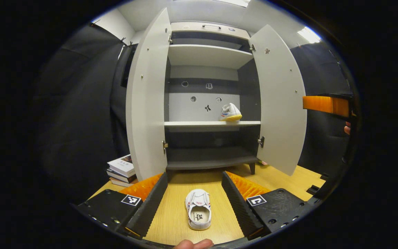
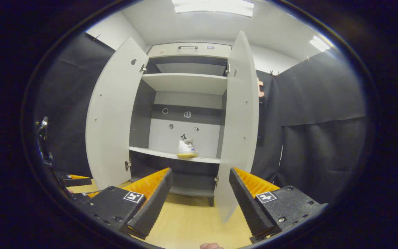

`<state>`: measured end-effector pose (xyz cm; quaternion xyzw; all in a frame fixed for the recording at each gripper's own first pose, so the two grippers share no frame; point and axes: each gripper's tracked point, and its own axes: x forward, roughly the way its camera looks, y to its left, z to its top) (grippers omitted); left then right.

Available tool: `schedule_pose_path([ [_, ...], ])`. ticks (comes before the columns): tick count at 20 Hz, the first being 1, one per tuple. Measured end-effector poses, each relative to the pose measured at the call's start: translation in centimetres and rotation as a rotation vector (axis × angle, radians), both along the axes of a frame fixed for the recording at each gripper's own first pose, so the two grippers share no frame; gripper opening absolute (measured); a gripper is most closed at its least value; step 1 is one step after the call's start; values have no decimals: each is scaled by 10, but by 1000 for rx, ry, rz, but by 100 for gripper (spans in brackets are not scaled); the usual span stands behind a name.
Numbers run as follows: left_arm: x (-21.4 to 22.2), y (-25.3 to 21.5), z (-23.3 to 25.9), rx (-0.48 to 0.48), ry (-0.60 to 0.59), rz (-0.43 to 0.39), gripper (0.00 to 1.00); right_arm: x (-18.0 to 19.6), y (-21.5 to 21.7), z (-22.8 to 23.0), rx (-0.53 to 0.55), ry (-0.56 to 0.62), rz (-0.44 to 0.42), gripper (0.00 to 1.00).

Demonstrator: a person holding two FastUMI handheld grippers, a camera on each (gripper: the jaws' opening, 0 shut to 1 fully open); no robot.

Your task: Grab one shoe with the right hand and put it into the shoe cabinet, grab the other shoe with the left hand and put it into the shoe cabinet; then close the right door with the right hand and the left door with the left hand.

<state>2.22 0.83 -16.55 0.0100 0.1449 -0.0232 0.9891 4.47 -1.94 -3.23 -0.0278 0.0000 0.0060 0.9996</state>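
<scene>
Currently, the white canvas shoe [image 1: 198, 209] on the floor lies framed between the left gripper [image 1: 195, 199] fingers, spread wide, empty.
Light, soft-sided; a hold across the midfoot is advised; the right gripper [image 2: 199, 200] is likewise agape, empty.

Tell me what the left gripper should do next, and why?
Probably lower the left gripper over the shoe on the floor and close on it. One shoe already sits on the cabinet's middle shelf, the second lies between the open jaws, untouched, and both doors are open.
</scene>
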Motion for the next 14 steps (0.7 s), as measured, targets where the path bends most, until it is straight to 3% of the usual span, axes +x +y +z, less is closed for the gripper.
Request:
schedule_pose_path([
  [9,0,30,-142,6,387,22,95,-27,-26,-58,53,139,-5,100],
  [14,11,33,-170,9,467,35,96,-27,-38,-79,51,201,-19,100],
])
